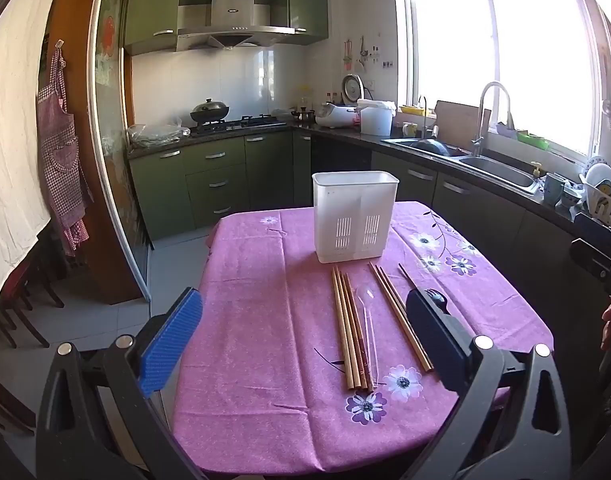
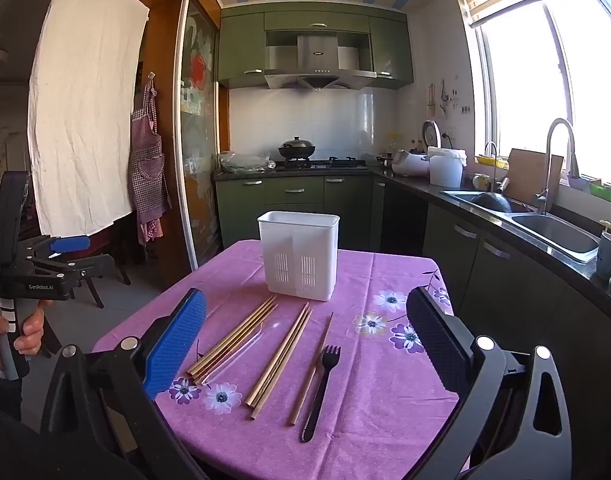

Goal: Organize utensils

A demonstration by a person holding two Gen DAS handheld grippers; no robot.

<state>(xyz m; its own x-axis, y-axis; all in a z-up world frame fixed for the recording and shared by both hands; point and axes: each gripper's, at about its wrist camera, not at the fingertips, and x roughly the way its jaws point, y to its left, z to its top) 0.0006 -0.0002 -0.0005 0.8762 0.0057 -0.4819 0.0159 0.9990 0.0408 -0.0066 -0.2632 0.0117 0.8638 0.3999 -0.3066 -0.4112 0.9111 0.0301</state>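
Note:
A white slotted utensil holder (image 1: 355, 216) (image 2: 298, 255) stands upright at the far end of a table covered by a pink flowered cloth (image 1: 257, 320) (image 2: 369, 400). In front of it lie several wooden chopsticks (image 1: 347, 328) (image 2: 233, 340), a clear plastic spoon (image 1: 367, 320) (image 2: 241, 350) and a black plastic fork (image 2: 321, 384) (image 1: 437, 300). My left gripper (image 1: 305, 332) hangs open above the near part of the table, nothing between its pads. My right gripper (image 2: 305, 332) is also open and empty, over the utensils. The left gripper (image 2: 71, 245), held in a hand (image 2: 29, 328), shows at the left in the right wrist view.
Green kitchen cabinets (image 1: 221, 176), a stove with a wok (image 1: 209, 112) and a counter with a sink (image 1: 497, 168) run behind and to the right of the table. An apron (image 1: 61, 168) hangs at the left. Tiled floor (image 1: 173, 272) lies left of the table.

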